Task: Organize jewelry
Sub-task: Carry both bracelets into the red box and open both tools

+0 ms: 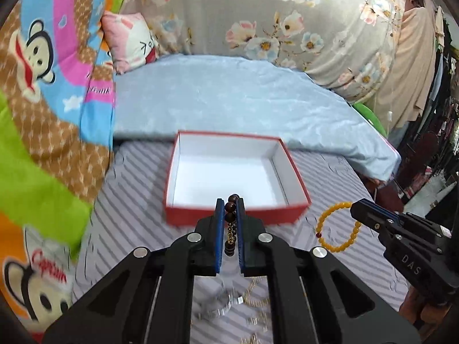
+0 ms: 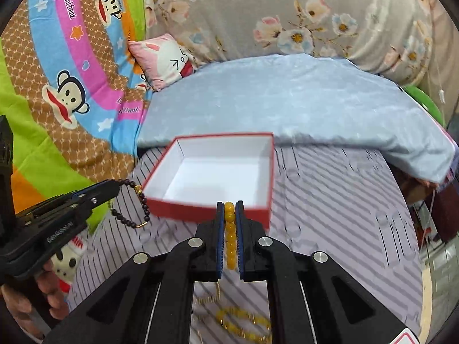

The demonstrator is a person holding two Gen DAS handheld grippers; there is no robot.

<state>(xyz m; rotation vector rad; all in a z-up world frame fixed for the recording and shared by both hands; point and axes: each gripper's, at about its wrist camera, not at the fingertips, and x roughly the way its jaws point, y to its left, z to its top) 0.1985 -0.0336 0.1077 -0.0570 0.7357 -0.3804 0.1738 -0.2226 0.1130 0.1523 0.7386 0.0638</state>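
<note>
A red box (image 1: 235,216) with a white inside stands open and empty on the striped sheet; it also shows in the right wrist view (image 2: 200,210). My left gripper (image 1: 230,205) is shut on a dark-bead bracelet (image 1: 231,218), held just before the box's near wall; the bracelet also hangs in the right wrist view (image 2: 140,200). My right gripper (image 2: 229,206) is shut on a yellow-bead bracelet (image 2: 229,229), close to the box's near right corner; its loop shows in the left wrist view (image 1: 338,229).
More jewelry lies on the sheet below the grippers: silver and gold chains (image 1: 243,301) and a yellow-bead piece (image 2: 243,321). A folded light-blue blanket (image 1: 229,97) lies behind the box, a cartoon quilt (image 1: 43,86) at the left, a pink pillow (image 1: 129,40) at the back.
</note>
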